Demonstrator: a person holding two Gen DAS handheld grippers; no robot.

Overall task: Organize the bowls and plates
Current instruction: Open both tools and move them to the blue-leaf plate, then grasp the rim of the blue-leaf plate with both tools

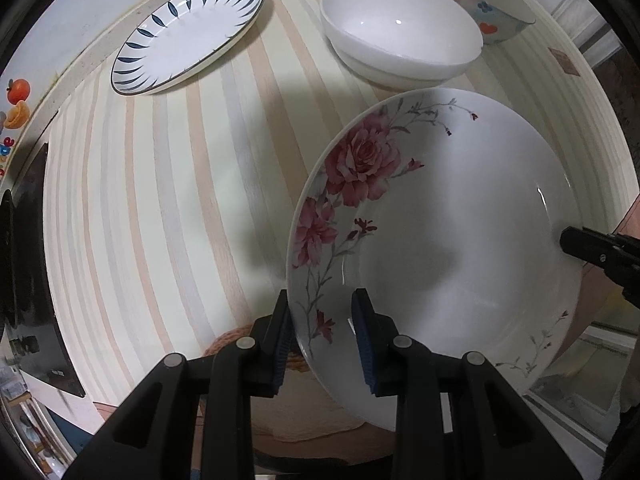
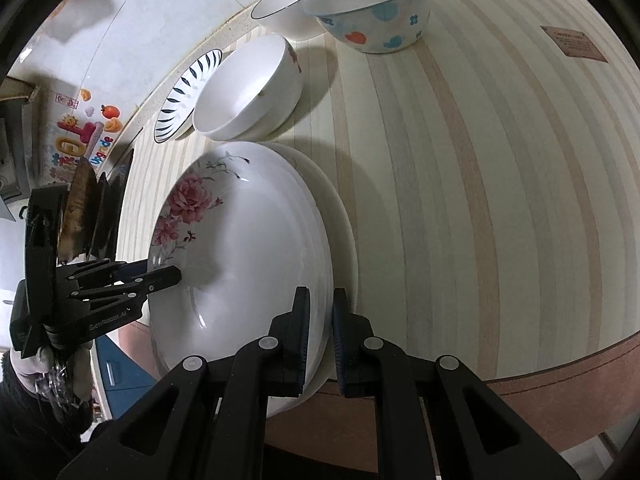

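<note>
**Rose plate held over a waiting stack**

Gripped from opposite rims for balance: a wide white ceramic plate painted with pink roses (image 1: 440, 208), tilted above a plain white plate (image 2: 342, 224) at the striped tabletop (image 1: 168, 200) edge, likely to be nested there. Left gripper (image 1: 320, 332) narrowed, pinching the rose plate's rim between blue pads. Right gripper (image 2: 320, 332) nearly pressed together, clamping the opposite rim. Behind, well apart: nested white bowls (image 1: 400, 32), a blue-leaf plate (image 1: 188, 36), a heart-patterned bowl (image 2: 372, 12).
</note>
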